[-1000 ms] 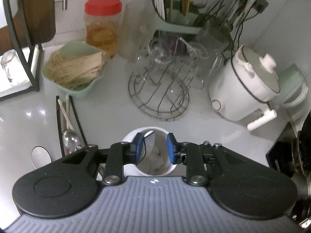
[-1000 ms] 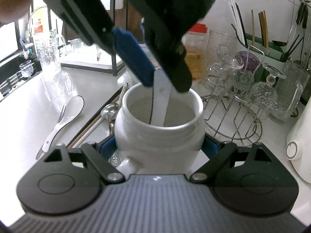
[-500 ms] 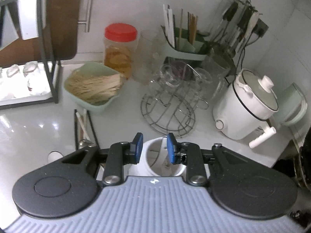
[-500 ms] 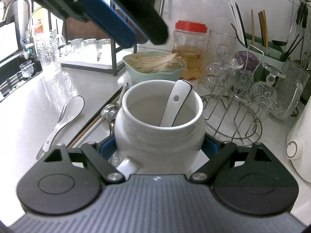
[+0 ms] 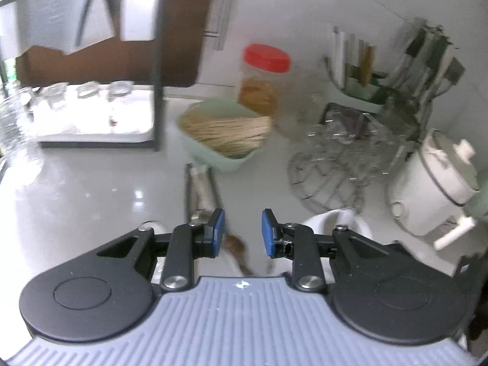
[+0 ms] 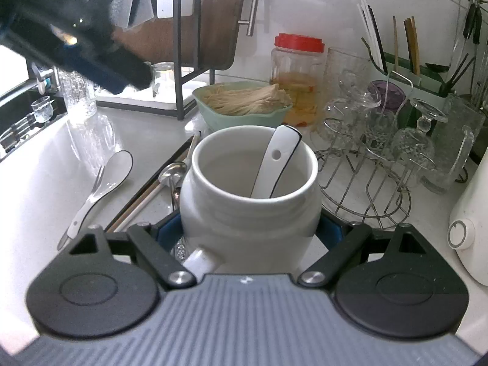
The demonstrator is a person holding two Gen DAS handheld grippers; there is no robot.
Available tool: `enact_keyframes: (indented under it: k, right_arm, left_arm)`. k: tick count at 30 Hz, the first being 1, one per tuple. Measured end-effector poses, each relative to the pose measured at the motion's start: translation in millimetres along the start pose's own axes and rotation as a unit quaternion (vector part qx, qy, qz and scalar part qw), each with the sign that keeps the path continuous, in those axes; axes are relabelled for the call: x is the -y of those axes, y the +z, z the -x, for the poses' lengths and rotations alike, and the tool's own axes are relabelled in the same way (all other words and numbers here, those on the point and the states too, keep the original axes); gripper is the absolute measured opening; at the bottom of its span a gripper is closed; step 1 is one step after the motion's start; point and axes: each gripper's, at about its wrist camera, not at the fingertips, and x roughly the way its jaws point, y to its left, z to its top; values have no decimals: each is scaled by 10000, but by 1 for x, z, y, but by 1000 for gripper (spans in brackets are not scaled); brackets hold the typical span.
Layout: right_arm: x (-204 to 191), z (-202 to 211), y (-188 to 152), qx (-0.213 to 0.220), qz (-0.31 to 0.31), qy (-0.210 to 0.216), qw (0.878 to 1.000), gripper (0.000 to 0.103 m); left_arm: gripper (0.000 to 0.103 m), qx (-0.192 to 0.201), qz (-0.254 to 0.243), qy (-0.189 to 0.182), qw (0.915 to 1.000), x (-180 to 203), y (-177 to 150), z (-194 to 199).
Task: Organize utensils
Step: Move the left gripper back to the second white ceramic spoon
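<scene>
item, left to right: my left tongs (image 5: pixel 241 233), jaws apart and empty, now drawn off left from above the white jar (image 6: pixel 250 201), where a second ago they lowered a spoon. loose ceramic spoon (image 6: pixel 103 180), chopsticks (image 6: pixel 158 187) and metal spoon (image 6: pixel 172 172) lie on the counter (image 6: pixel 45 183). my right tongs (image 6: pixel 250 233) stay clamped on the jar, unmoved; white black-rimmed spoon (image 6: pixel 276 160) now stands inside, handle against the rim.

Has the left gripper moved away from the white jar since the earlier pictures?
Yes. The left gripper has gone up and left, away from the white jar.
</scene>
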Motion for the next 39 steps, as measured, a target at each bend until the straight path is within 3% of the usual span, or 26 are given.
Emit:
enact_keyframes:
  k: [8,13,15,18,26,31,35,39]
  right_arm:
    - [-1,1,0,-15,-9,-32,10000,92]
    - [-1,1,0,-23,-21,-55,10000,92]
    - [-1,1,0,-29,-25,-58,10000,92]
    - [-1,1,0,-37,-24,-57,10000,92]
    - [-3,-1,1,-46,-50,-110,9999,92]
    - [-3,-2,2,-76,-57,-122,9999,92]
    - [-3,-2,3,-102,-53,-115,9999,92]
    - [-2,-2,3,-109,-43,-101,9999,92]
  left_arm:
    - [31,-313,769,563,9950,-65,-38,-6]
    - [31,-418,927,749,9920,-88,-53,-13]
    - [35,-330,810,723,9935,-90,-55,-15]
    - [50,-241,573,824,9947,-86,-53,-25]
    - [53,-297,42,721,9969,-73,-39,-62]
    - [53,-394,-498,996,9930,-64,-38,-84]
    - [66,-443,-536,998,9926,-68,-38,-95]
    - [66,-493,-462,969,9930,-73,-40,-102]
